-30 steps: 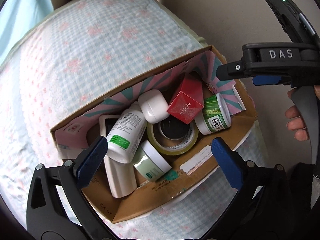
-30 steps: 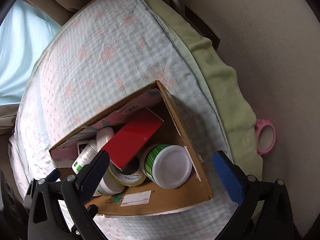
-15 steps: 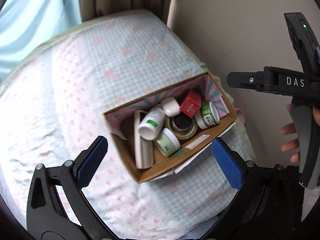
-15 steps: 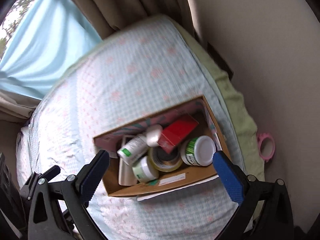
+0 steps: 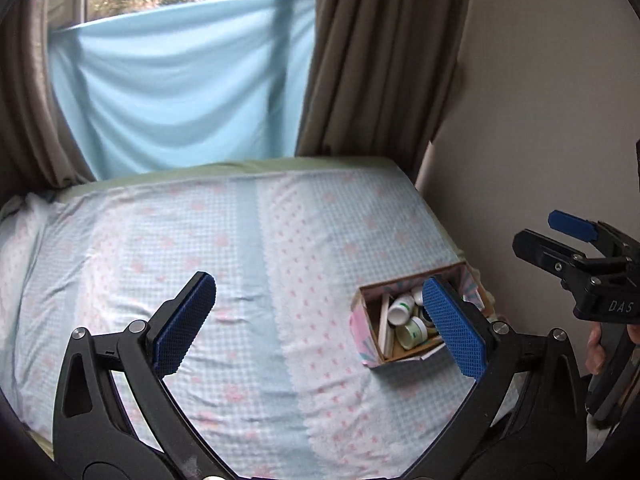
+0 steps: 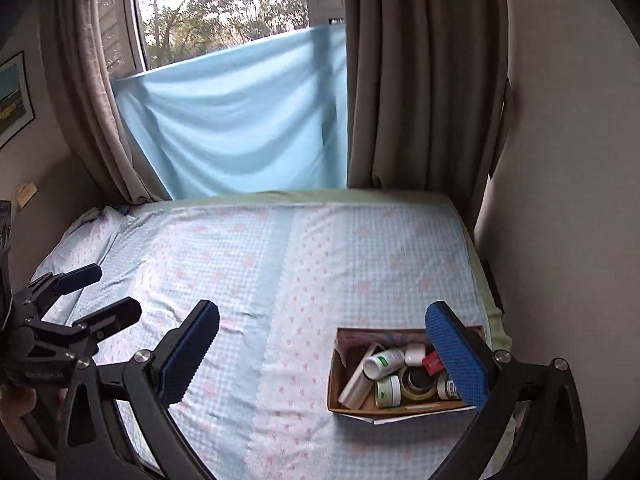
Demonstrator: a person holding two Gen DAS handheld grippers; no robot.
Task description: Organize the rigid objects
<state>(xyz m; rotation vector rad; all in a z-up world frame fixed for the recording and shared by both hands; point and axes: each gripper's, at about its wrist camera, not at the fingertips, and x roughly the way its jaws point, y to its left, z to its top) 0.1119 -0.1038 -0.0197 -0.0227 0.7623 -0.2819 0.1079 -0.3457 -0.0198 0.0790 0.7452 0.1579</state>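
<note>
The cardboard box (image 6: 404, 368) stands on the bed (image 6: 280, 264), near the right edge and close to the wall (image 6: 568, 160). Its top is open. Inside it lie several small things, packed closely: a white bottle (image 6: 384, 363) with a green label lying on its side, a roll of tape (image 6: 418, 384) lying flat, a small white jar (image 6: 415, 354), a low jar with a pale green label (image 6: 387, 391), a small red carton (image 6: 432, 362), and a long flat white thing (image 6: 356, 386) leaning along the left inner wall. Another jar with a green label is partly hidden behind the right finger of the gripper.

The left gripper (image 5: 320, 324) is above the bed, and its two blue fingers (image 5: 184, 324) are spread wide with nothing between them. The right gripper (image 6: 318, 354) is also above the bed, its fingers spread wide and holding nothing. Neither gripper touches the box. In the left wrist view, the right gripper appears at the right edge, with part of a hand (image 5: 596, 350) on its handle.

Behind the bed hang brown curtains (image 6: 420, 80) and a light blue cloth (image 6: 240, 120) across the lower part of the window (image 6: 224, 12). A framed picture (image 6: 12, 96) hangs on the left wall.
</note>
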